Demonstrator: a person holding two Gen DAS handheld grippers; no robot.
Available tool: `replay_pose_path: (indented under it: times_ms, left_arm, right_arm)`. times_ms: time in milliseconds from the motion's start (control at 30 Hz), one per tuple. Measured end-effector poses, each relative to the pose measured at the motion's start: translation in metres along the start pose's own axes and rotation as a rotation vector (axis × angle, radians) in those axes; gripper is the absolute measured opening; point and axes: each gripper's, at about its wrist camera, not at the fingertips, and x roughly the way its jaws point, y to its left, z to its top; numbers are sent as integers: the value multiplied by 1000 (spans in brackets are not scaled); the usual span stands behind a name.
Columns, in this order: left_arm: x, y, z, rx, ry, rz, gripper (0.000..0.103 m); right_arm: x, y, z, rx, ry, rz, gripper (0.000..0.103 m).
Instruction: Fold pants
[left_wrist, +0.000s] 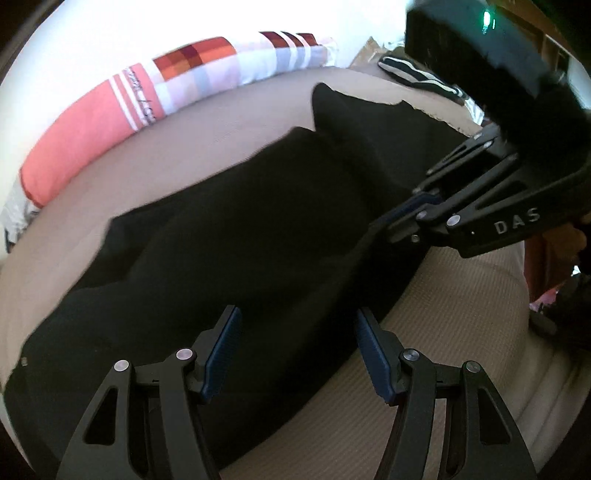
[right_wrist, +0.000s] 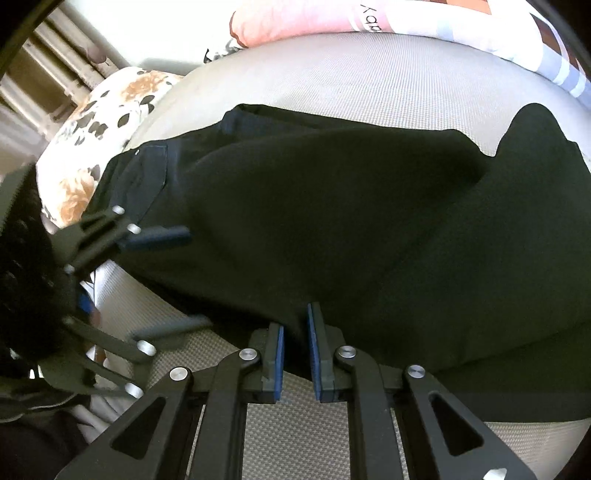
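Black pants (left_wrist: 236, 221) lie on a beige ribbed bed surface (left_wrist: 454, 295), one leg folded over the other, waistband at the left of the right wrist view (right_wrist: 140, 177). My left gripper (left_wrist: 297, 350) is open, its fingers hovering over the near edge of the pants. My right gripper (right_wrist: 295, 354) has its blue pads close together around the near edge of the pants (right_wrist: 332, 229); it also shows in the left wrist view (left_wrist: 413, 206), pinching the cloth. The left gripper (right_wrist: 177, 277) appears open in the right wrist view.
A pink and checked pillow roll (left_wrist: 122, 110) lies along the far side of the bed. A floral pillow (right_wrist: 96, 133) sits by the waistband end. A striped dark garment (left_wrist: 417, 74) lies at the far right.
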Motion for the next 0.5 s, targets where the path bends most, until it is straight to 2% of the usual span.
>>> replay_pose_path:
  times_ms: [67,133,200,367,500]
  left_arm:
    - [11,-9,6,3,8,15,59]
    - [19,-14,11,12,16,16,23]
    - [22,-14,12,8,27,54,13]
    - [18,-5,11,-53,22,21,11]
    - [19,-5,7,-68,19,21,11]
  right_arm:
    - [-2,-1,1,6,-9,8,13]
    - [-3,-4,2,20,-8,22,14]
    - [-4,-7,2,31,2,33,16]
    - [-24,-40,-5,136,-39,135,27]
    - [-54,-100,-17,321,-141,113,31]
